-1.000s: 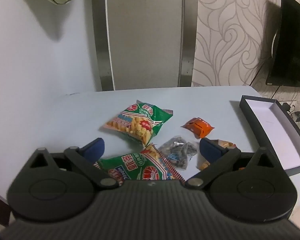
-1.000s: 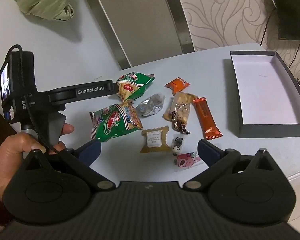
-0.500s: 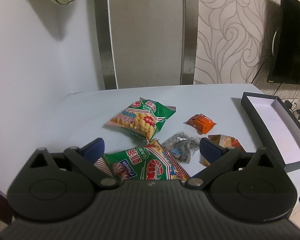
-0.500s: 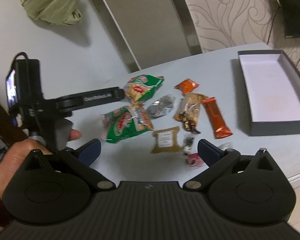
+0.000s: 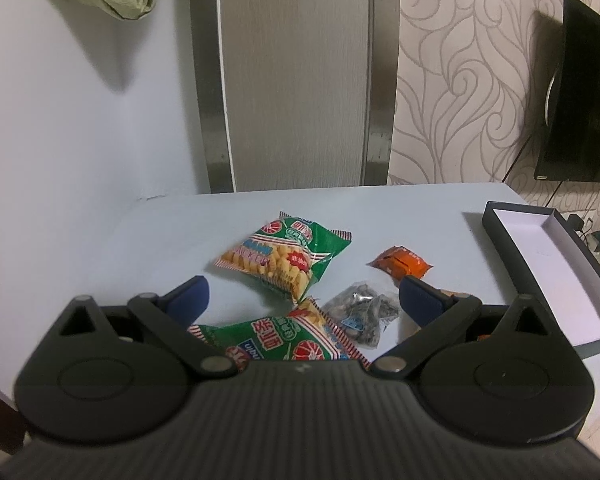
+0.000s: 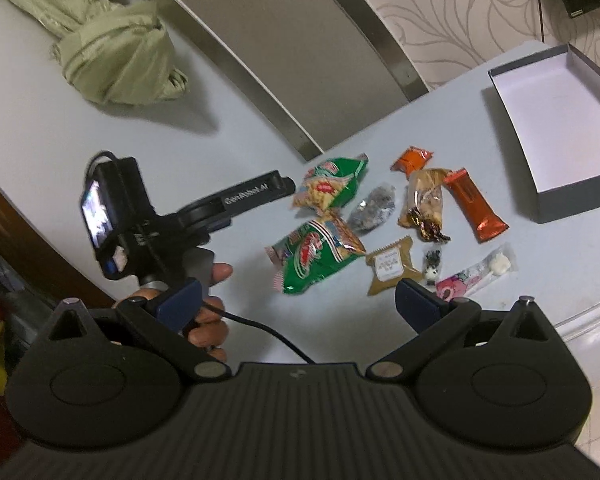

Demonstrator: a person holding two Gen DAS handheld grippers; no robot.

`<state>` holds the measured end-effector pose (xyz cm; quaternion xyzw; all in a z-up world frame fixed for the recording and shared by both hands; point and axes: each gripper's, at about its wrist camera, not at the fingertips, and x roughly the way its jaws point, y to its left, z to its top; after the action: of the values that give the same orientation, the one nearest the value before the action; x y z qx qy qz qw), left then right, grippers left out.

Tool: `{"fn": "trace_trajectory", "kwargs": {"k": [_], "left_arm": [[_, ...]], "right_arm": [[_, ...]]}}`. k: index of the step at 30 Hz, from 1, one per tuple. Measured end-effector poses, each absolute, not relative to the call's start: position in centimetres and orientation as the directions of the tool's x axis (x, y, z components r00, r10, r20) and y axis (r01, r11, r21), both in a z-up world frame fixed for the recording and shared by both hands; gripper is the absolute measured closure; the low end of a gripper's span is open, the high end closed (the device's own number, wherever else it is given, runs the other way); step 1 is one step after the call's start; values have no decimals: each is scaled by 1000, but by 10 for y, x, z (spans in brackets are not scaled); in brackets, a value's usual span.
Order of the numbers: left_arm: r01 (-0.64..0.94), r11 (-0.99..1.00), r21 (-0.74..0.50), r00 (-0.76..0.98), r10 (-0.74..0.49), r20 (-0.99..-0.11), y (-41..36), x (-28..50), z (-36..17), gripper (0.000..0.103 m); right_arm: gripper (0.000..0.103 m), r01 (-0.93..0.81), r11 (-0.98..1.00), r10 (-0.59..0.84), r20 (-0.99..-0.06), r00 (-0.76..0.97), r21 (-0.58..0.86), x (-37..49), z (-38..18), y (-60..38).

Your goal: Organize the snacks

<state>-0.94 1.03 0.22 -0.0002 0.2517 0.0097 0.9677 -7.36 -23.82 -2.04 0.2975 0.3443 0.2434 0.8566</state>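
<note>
Several snacks lie loose on the pale table (image 6: 540, 280): two green crisp bags (image 5: 283, 256) (image 5: 275, 340), a clear bag of dark sweets (image 5: 360, 312), a small orange packet (image 5: 400, 264), an orange bar (image 6: 474, 204), a tan biscuit pack (image 6: 390, 266) and a pink lolly (image 6: 476, 274). An open dark box with a white inside (image 6: 556, 120) stands at the right. My left gripper (image 5: 302, 300) is open and empty above the near green bag; it also shows in the right wrist view (image 6: 287, 186). My right gripper (image 6: 297, 300) is open and empty, above the table's near edge.
A green cloth bundle (image 6: 111, 60) hangs on the white wall to the left. A grey panel with steel edges (image 5: 295, 80) stands behind the table. A dark screen (image 5: 584, 96) hangs at the right. The person's hand (image 6: 207, 308) holds the left gripper's handle.
Both grippers have drawn back and risen from the snacks. The right view has tilted and pulled left. Both stay open; the snacks have not moved.
</note>
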Motion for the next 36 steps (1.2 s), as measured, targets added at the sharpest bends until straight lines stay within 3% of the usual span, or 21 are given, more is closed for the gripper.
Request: {"fn": "trace_trajectory", "kwargs": {"k": [10,19,22,26,33,36], "left_arm": [[-19,999,35,863,34,-504,9,-5,0,0],[-19,1000,21,860,27,-510,10,-6,-4,0],[-13,1000,16,856,20,-516,10,-5,-6,0],[1,1000,20,855,10,-519,7,-6,-8,0],[29,999,31,858,-9,-513,3,-11,-13,0],[44,998,42,855,-15,-518,3,-13,-16,0]], "right_arm": [[0,-373,686,702,-432,566,625,-84,-14,-219],[0,-295,620,688,-322,650,727,-84,-7,-252],[0,-270,636,683,-364,633,723,-76,-8,-254],[0,-274,724,622,-426,657,633,-69,1,-255],[0,-366,898,440,-536,721,245,-71,11,-227],[0,-369,903,426,-561,710,218,-69,5,-221]]}}
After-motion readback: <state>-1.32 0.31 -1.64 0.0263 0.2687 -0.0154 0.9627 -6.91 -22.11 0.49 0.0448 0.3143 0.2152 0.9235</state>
